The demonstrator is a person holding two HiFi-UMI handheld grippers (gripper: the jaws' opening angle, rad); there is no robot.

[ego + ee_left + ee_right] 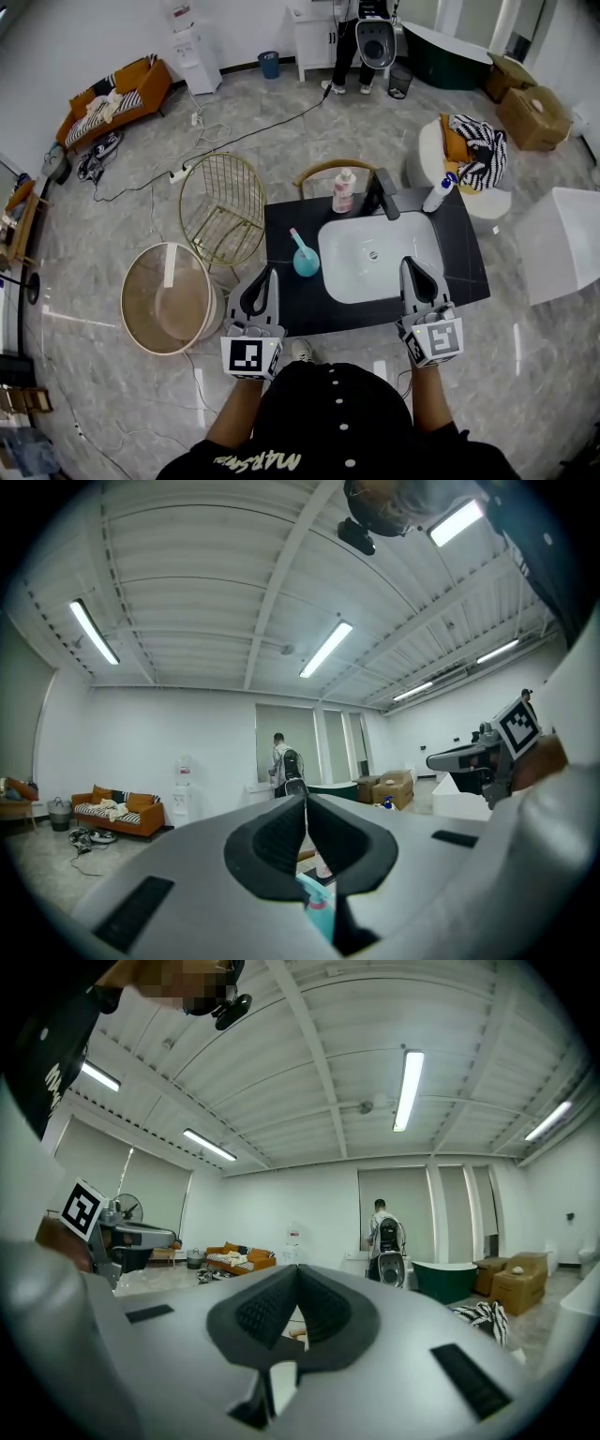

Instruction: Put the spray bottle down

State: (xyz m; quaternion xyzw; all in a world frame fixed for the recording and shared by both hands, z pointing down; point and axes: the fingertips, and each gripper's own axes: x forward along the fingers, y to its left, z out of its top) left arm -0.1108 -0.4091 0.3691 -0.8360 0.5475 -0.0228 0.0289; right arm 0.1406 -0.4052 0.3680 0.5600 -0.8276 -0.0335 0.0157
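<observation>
A teal spray bottle (306, 256) with a pink nozzle stands upright on the black countertop (287, 292), just left of the white basin (375, 255). Neither gripper touches it. My left gripper (269, 270) hovers at the counter's near left edge, a little in front of the bottle, shut and empty. In the left gripper view the left gripper (305, 801) has its jaws meeting at the tips, and the bottle (319, 908) peeks out below them. My right gripper (411, 263) is over the basin's near right rim. In its own view the right gripper (298, 1270) is shut with nothing in it.
A pink soap bottle (344, 190), a black faucet (385, 194) and a white bottle (438, 194) stand along the counter's far edge. A gold wire chair (223, 207) and a round tub (169, 298) sit to the left. A white armchair (466, 159) is at the right, a person (362, 37) far back.
</observation>
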